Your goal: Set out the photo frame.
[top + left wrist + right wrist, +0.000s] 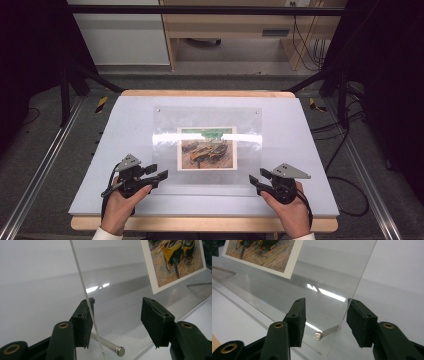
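A pale grey worktop (125,125) on a wooden board, with dark frame rails and grey floor around it and light wooden furniture beyond the far edge. A clear acrylic sheet (165,125) lies at the worktop's middle, holding a boat print (207,148). Left gripper (159,176) and right gripper (254,181) sit at the sheet's near corners, jaws wide, each straddling a metal standoff pin (117,350)

The counter (125,150) is brightly lit from overhead, while the surroundings are left dark. A white band of glare is cast across the clear sheet (165,145) beyond both claws. Small highlights are seen ahead of each claw. Nearby claw parts are slightly blurred.
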Demonstrator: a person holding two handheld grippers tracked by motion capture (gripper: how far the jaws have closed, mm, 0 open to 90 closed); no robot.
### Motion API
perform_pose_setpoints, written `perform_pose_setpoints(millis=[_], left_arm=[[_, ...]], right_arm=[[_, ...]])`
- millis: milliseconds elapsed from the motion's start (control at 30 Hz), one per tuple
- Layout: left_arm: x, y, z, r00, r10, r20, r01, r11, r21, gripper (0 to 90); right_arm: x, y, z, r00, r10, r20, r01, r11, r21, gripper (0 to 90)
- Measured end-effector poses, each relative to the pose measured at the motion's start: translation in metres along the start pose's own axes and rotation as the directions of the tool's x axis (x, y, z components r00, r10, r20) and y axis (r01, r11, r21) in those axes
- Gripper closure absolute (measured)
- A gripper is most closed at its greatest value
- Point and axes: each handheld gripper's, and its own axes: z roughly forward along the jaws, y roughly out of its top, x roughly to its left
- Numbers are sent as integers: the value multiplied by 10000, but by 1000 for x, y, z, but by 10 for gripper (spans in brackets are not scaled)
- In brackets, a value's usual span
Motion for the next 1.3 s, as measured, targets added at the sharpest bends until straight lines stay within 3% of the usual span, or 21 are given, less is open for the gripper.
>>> perform_pose_setpoints(millis=[467,1300], left_arm=[[-4,-7,-6,10000,40,-87,-40,10000,-22,485],[-7,-10,-9,9998,52,-205,-52,10000,19,509]], right_arm=[[2,-7,-7,9998,-187,43,186,9998,79,582],[6,-10,-11,9992,-361,171,357,9991,235,617]])
